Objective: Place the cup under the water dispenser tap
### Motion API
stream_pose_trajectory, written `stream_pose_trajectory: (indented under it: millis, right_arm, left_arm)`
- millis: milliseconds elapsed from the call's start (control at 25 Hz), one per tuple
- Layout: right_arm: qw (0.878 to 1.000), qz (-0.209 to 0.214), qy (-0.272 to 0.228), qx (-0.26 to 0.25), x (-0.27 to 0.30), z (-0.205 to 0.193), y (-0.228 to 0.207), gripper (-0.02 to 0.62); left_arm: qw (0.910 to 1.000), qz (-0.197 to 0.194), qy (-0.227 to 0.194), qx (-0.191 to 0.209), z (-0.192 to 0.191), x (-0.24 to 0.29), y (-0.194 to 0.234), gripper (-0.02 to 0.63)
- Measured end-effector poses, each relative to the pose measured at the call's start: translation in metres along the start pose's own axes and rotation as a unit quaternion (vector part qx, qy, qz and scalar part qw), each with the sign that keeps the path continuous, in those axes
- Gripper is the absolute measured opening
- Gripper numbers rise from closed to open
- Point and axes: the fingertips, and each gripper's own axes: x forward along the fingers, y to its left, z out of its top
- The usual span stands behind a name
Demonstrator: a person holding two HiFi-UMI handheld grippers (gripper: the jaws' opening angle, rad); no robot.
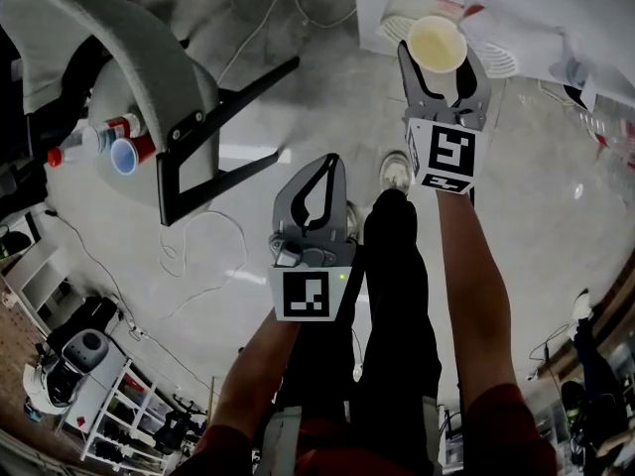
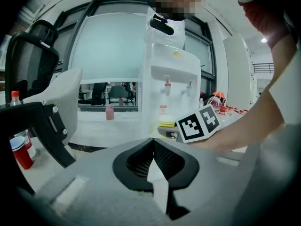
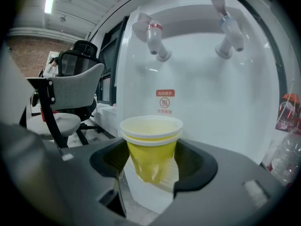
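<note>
You are at the delivery step: your right gripper [image 1: 440,62] has its fingers clamped on the lower wall of the yellow cup [image 3: 151,145], which is dented where they press, and the cup stands upright in the air in front of the water dispenser [image 3: 202,84]; it sits below the level of the 2 taps, roughly under the left, red-collared tap [image 3: 153,37] and a little to its right; the right tap [image 3: 226,36] is well off to the side. Your left gripper [image 1: 330,167] hangs back on the near side, fingers closed together on nothing. The cup is not yet set down, I judge; next, carry it farther in over the white drip grille [image 1: 395,30], centre the rim beneath 1 spout, lower it until the base rests, then spread the fingers gently so the soft wall does not tip.
</note>
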Motion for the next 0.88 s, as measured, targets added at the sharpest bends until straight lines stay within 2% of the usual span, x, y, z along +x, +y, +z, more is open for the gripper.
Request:
stream_pose_trajectory:
  millis: [200,360,480,600,760,880]
  right_arm:
    - [1.000,-0.003,0.005,-0.001,0.009,0.001,-0.002,0.285]
    - [1.000,0.000,0.027,0.004,0.013,-0.005,0.000,0.291]
    - [0.999,-0.001,0.040,0.013,0.012,-0.011,-0.002,0.351]
    - [0.999,-0.006,0.049,0.016,0.009,-0.014,-0.003,0.380]
    - [0.998,-0.012,0.061,0.024,-0.002,-0.017,-0.002,0.382]
    - [0.997,-0.015,0.070,0.024,-0.016,-0.016,-0.001,0.382]
  left_arm:
    - [0.9999,-0.005,-0.001,0.010,0.003,0.001,-0.002,0.006]
    - [1.0000,-0.003,0.004,-0.001,0.002,0.002,-0.001,0.006]
    - [1.0000,-0.005,0.003,0.002,0.004,0.000,-0.003,0.006]
    - [0.9999,-0.009,-0.006,0.011,0.010,0.001,-0.004,0.006]
    - [1.0000,-0.009,-0.002,0.002,0.014,-0.003,-0.003,0.006]
    - [0.9998,-0.010,-0.016,0.002,0.028,-0.008,0.000,0.006]
